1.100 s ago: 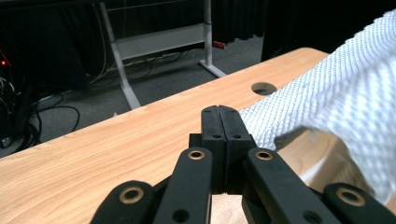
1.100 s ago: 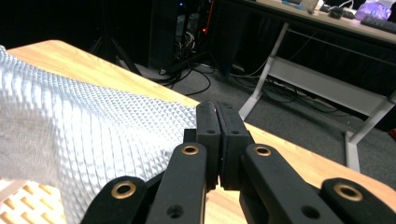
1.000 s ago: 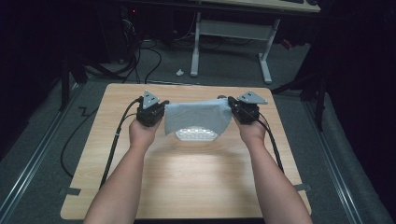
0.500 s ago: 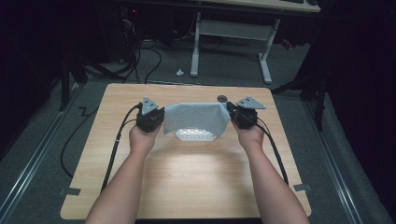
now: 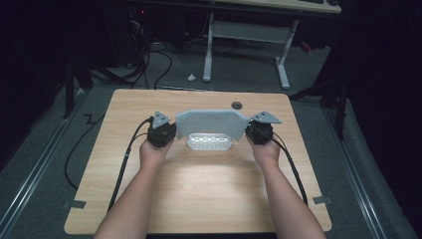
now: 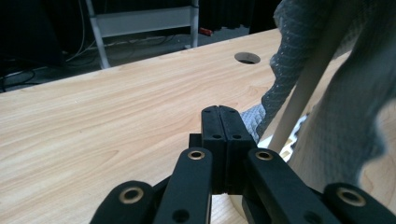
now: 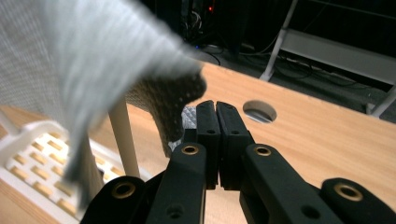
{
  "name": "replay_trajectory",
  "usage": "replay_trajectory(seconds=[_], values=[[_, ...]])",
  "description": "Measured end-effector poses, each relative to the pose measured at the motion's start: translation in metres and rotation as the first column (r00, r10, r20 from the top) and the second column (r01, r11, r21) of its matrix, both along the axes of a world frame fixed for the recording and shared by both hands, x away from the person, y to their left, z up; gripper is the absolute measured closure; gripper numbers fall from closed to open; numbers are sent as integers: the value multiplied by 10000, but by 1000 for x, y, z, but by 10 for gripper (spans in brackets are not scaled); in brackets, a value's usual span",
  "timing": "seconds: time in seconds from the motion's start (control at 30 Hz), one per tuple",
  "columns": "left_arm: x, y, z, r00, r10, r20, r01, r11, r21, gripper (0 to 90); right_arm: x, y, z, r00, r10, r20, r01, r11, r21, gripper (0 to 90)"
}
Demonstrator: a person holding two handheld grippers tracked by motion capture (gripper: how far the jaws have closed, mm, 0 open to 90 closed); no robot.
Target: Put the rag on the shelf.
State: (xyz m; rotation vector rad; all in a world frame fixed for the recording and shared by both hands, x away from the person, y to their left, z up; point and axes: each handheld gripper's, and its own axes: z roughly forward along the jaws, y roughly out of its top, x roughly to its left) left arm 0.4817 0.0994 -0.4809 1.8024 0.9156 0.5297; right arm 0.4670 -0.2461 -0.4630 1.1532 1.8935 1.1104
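Both grippers are seen over the far half of the wooden table [image 5: 199, 199], each carried in one hand. Left gripper [image 5: 171, 133]: jaws pressed together, with a fold of the grey cloth [image 5: 211, 122] pinched at its left edge; in the left gripper view the closed jaws [image 6: 227, 123] are seen with knitted cloth emerging just beyond the tips. Right gripper [image 5: 250, 132]: jaws likewise pressed together on the cloth's right edge; in the right gripper view the cloth [image 7: 84, 60] hangs up and to the left of the closed tips [image 7: 215, 116]. The cloth is held stretched between the two grippers, sagging slightly, above a white slotted tray [image 5: 210, 143] that lies on the table beneath it. A round hole [image 5: 237, 105] is noted in the tabletop just beyond the cloth. A pale upright rod [image 7: 122, 135] is seen near the tray; what it belongs to cannot be told.
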Motion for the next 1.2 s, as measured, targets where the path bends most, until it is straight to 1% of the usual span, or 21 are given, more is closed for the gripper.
replay_trajectory(seconds=[0.1, 0.17, 0.2, 0.23, 0.27, 0.3, 0.37, 0.43, 0.53, 0.63, 0.73, 0.83, 0.93, 0.97, 1.0, 1.07, 1.2], values=[[0, 0, -2, 10000, -19, -71, 19, 10000, 15, 899, -1, 0, -3, 10000, -11, -46, 11, 10000, 4, 895], [-1, -1, -2, 10000, -85, -45, 85, 10000, -17, 898, -2, -1, -4, 10000, -22, -27, 22, 10000, 52, 894], [-1, -1, -2, 10000, -61, 18, 61, 10000, 36, 895, -2, -1, -5, 10000, -27, 2, 27, 9999, 133, 878], [-2, -1, -1, 10000, 15, 90, -15, 10000, -3, 883, -2, -2, -5, 10000, -96, 18, 96, 9999, 117, 843], [-2, -1, 0, 9999, 49, 121, -48, 10000, -85, 833, -2, -4, -5, 9999, -120, -11, 120, 9997, 200, 824], [-2, -1, 2, 9998, 124, 167, -122, 9999, -112, 805, -2, -5, -5, 9999, -138, -27, 138, 9996, 229, 804], [-2, 1, 4, 9992, 319, 258, -315, 9994, -162, 771, -3, -8, -4, 9997, -251, -26, 251, 9993, 287, 789], [-1, 3, 6, 9985, 497, 246, -491, 9985, -257, 734, -3, -11, -3, 9997, -254, -5, 254, 9993, 282, 778], [-1, 7, 9, 9977, 623, 268, -614, 9975, -339, 735, -4, -14, 2, 9994, -330, 101, 327, 9990, 316, 774], [-1, 11, 11, 9970, 710, 297, -700, 9970, -320, 734, -3, -18, 6, 9991, -362, 214, 353, 9985, 430, 775], [0, 14, 12, 9961, 828, 302, -822, 9964, -217, 734, -2, -21, 9, 9988, -462, 186, 455, 9984, 338, 775], [1, 18, 13, 9951, 945, 277, -939, 9953, -221, 735, -1, -25, 10, 9978, -608, 250, 598, 9974, 395, 775], [1, 24, 15, 9939, 1062, 295, -1058, 9943, -155, 735, -2, -31, 12, 9969, -750, 222, 742, 9966, 366, 775], [1, 26, 16, 9931, 1117, 346, -1120, 9937, 62, 734, -3, -35, 12, 9962, -837, 244, 829, 9961, 297, 774], [1, 26, 16, 9931, 1117, 346, -1120, 9937, 62, 734, -3, -35, 12, 9962, -837, 244, 829, 9961, 297, 774], [0, 30, 18, 9923, 1194, 334, -1201, 9925, 212, 733, -5, -39, 14, 9954, -918, 268, 909, 9954, 314, 772], [-4, 38, 23, 9898, 1375, 377, -1381, 9903, 145, 721, -11, -44, 18, 9954, -912, 290, 903, 9954, 328, 761]])
